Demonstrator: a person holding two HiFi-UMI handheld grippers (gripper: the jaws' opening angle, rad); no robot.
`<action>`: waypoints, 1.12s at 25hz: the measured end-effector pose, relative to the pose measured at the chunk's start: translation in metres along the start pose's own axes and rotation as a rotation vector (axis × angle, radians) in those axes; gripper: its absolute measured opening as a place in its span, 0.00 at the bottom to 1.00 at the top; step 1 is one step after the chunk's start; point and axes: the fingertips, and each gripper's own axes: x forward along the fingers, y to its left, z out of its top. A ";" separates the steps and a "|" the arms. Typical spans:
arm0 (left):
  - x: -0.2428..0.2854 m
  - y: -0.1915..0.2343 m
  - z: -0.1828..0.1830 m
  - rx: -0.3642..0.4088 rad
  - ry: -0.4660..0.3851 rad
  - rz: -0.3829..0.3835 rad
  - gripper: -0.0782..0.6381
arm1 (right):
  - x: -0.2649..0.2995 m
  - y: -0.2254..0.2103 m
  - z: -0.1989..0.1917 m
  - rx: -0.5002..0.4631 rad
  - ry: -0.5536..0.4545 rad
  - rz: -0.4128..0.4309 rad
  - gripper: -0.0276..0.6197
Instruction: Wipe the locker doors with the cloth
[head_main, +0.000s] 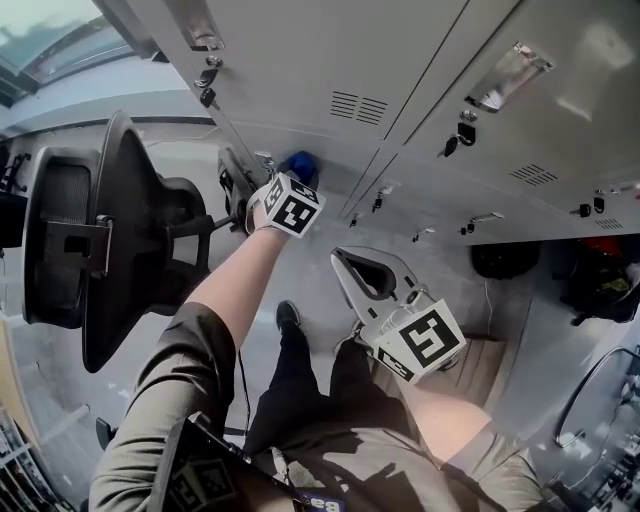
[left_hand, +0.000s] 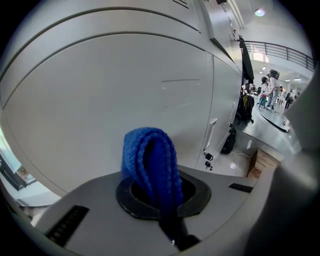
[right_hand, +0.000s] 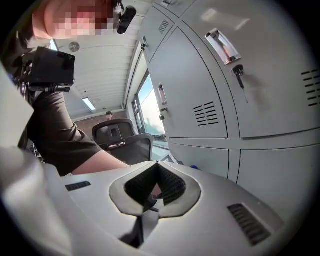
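The cloth, blue and folded over, was pinched between the jaws of the left tool. Its looped end stuck out past the tips toward the pale locker door, close against it, though I could not tell whether it touched. The right tool hung nearer the person, well apart from the cloth, jaws pressed together and empty.

Grey floor carries a black office chair, the person's dark shoe, a slatted wooden board and a dark bag near the lockers
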 end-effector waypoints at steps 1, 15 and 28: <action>0.002 -0.006 0.003 0.007 -0.002 -0.010 0.15 | 0.000 -0.001 0.001 -0.001 -0.002 0.000 0.05; 0.035 -0.091 0.044 0.031 -0.028 -0.133 0.15 | -0.029 -0.024 -0.026 0.062 0.031 -0.055 0.05; 0.007 -0.038 -0.037 -0.021 0.011 -0.062 0.15 | 0.000 -0.004 -0.039 0.086 0.066 0.008 0.05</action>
